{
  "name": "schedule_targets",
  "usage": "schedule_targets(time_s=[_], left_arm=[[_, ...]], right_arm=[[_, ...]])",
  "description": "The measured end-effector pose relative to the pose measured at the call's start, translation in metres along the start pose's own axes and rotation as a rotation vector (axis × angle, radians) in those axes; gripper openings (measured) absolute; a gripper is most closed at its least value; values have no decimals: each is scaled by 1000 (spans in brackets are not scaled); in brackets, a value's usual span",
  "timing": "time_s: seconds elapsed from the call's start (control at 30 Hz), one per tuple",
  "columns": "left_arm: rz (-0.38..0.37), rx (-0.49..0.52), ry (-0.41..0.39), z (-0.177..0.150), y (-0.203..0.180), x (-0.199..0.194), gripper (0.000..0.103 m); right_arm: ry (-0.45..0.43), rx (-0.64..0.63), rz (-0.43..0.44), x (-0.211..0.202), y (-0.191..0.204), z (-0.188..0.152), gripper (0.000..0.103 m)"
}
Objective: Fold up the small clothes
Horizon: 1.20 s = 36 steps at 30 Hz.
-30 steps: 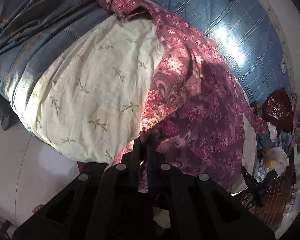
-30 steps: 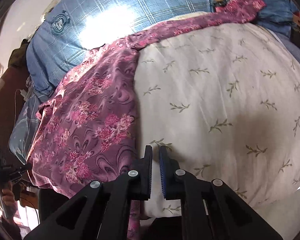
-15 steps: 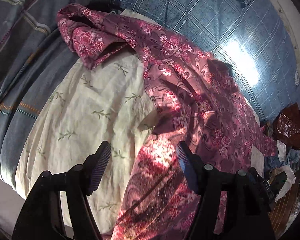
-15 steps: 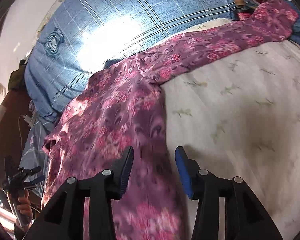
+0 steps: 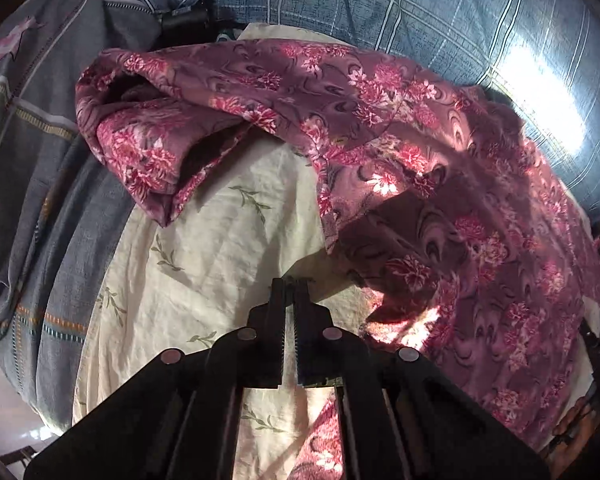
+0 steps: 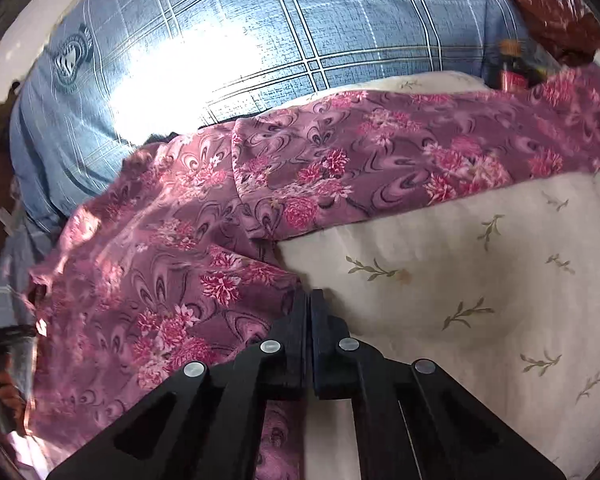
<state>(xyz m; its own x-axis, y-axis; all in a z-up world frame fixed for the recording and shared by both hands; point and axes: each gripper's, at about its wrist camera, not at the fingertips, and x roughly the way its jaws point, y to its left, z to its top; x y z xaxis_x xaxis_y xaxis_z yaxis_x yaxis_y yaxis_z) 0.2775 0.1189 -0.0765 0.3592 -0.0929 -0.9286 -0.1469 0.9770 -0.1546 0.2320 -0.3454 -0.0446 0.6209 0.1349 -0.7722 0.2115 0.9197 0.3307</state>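
A purple garment with pink flowers (image 5: pixel 400 184) lies on a cream leaf-print sheet (image 5: pixel 220 248), one sleeve-like part stretched to the left and bunched. My left gripper (image 5: pixel 290 283) is shut, with its tips over the cream sheet just left of the garment's edge and no cloth seen between them. In the right wrist view the same garment (image 6: pixel 188 264) covers the left half of the cream sheet (image 6: pixel 460 272). My right gripper (image 6: pixel 310 295) is shut with its tips at the garment's edge. I cannot tell whether any cloth is caught there.
A blue plaid cover (image 6: pixel 228 40) lies behind the garment, with a bright glare on it. Grey-blue striped bedding (image 5: pixel 40 168) is bunched at the left. A dark bottle (image 6: pixel 512 72) and a reddish bag (image 6: pixel 552 4) sit at the far right. A person's hand (image 6: pixel 4 384) shows at the left edge.
Both grippers opened half a second ago and have shut again. Both moved forward along the garment, and the left one let go of the hem it was holding.
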Motion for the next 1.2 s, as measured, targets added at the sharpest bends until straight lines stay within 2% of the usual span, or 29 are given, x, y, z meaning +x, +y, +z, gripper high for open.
schedule_targets(time_s=[0.03,0.1,0.13,0.17,0.23,0.27,0.4,0.5,0.53,0.57,0.6,0.67,0.73,0.77,0.83,1.0,1.13,1.17,1.2], left_arm=[[-36,1,2,-3,6,-8,2],[-111,7,-2,-17,22,-26,4],[-155,14,8,-27,30,-35,12],[-203,22,24,-37,36,-41,29],[-281,29,46,-66,49,-53,56],[-309,28,47,-82,54,-59,57],[-416,-7,99,-128,67,-57,57],[-424,-31,140,-152,61,-47,57],[-417,-40,147,-155,58,-45,57],[-414,-48,149,-155,56,-44,57],[-411,-57,147,-155,54,-45,57],[-423,-71,135,-153,50,-50,57],[-440,-70,113,-156,50,-60,58],[-439,-69,104,-158,49,-60,63],[-432,-74,101,-162,48,-60,67],[-486,-107,167,-173,43,-45,67],[-505,-66,187,-179,24,-40,67],[-505,-46,177,-179,18,-40,64],[-487,-20,157,-180,12,-42,54]], right_arm=[[-4,10,23,-7,-1,-3,11],[8,5,83,-24,-2,-14,14],[17,1,102,-36,-6,-23,20],[33,-3,126,-46,-8,-36,32],[63,3,166,-63,-10,-60,47],[79,10,183,-71,-14,-75,49],[159,74,254,-89,-30,-130,49],[211,83,309,-90,-29,-157,49],[228,59,313,-90,-26,-164,44],[243,7,289,-90,-19,-169,20],[254,-47,260,-90,-12,-171,1],[200,-83,263,-107,-10,-164,3],[86,-56,261,-135,-25,-148,3],[40,-27,258,-145,-38,-138,3],[1,20,193,-150,-66,-123,4],[50,69,156,-124,-83,-119,4],[59,99,168,-115,-84,-122,4],[57,104,166,-113,-83,-122,4],[56,111,167,-114,-82,-125,4]])
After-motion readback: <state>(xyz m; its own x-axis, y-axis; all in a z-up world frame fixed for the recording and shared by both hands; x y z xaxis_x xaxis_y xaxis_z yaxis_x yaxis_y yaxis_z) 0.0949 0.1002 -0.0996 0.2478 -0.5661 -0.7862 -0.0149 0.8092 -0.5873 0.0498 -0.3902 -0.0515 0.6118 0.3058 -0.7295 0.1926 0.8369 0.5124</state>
